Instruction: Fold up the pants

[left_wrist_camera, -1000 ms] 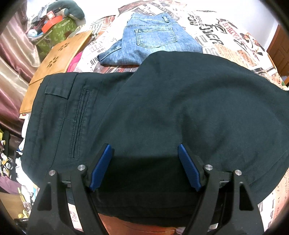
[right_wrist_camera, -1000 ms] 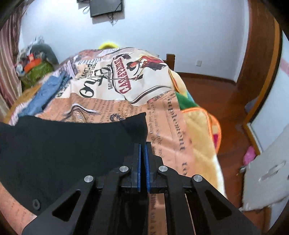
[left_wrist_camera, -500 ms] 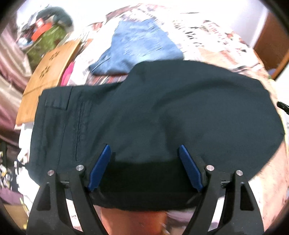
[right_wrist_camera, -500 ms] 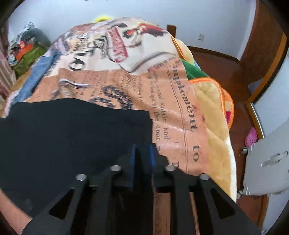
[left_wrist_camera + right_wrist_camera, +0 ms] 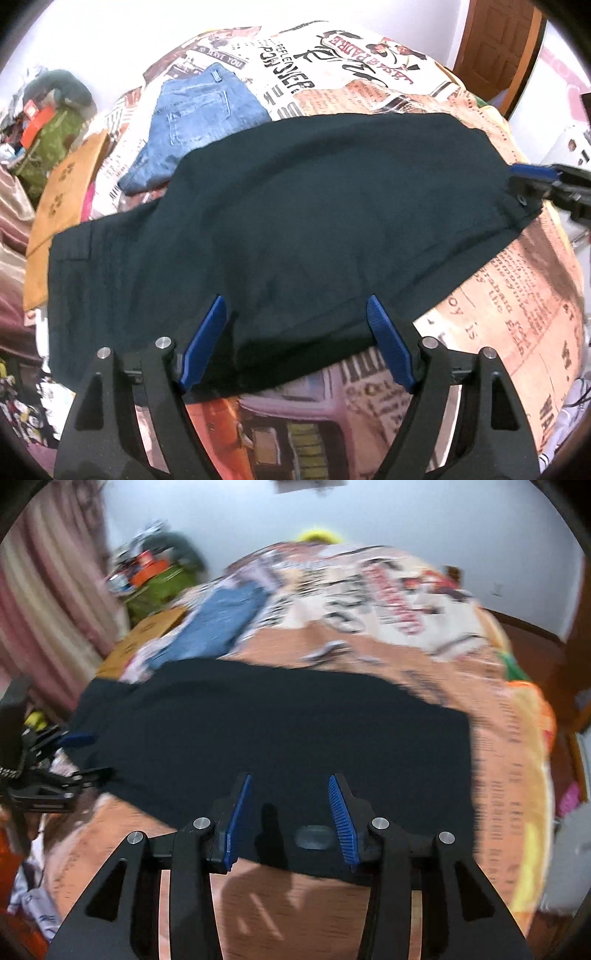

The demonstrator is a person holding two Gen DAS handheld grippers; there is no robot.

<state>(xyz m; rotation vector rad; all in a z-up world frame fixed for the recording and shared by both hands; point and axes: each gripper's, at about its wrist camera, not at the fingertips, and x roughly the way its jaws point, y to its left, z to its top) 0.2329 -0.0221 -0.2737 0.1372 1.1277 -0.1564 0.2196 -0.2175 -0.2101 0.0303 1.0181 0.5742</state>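
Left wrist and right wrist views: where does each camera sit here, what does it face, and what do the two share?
Left wrist: rides the left gripper, open, looking across the dark pants toward the blue jeans; the right gripper shows at the far right edge.
Right wrist: rides the right gripper, open, over the pants' near edge, facing the far wall; the left gripper shows at far left. This view is blurred.
Shared: pants, jeans, printed blanket, and each other's gripper.
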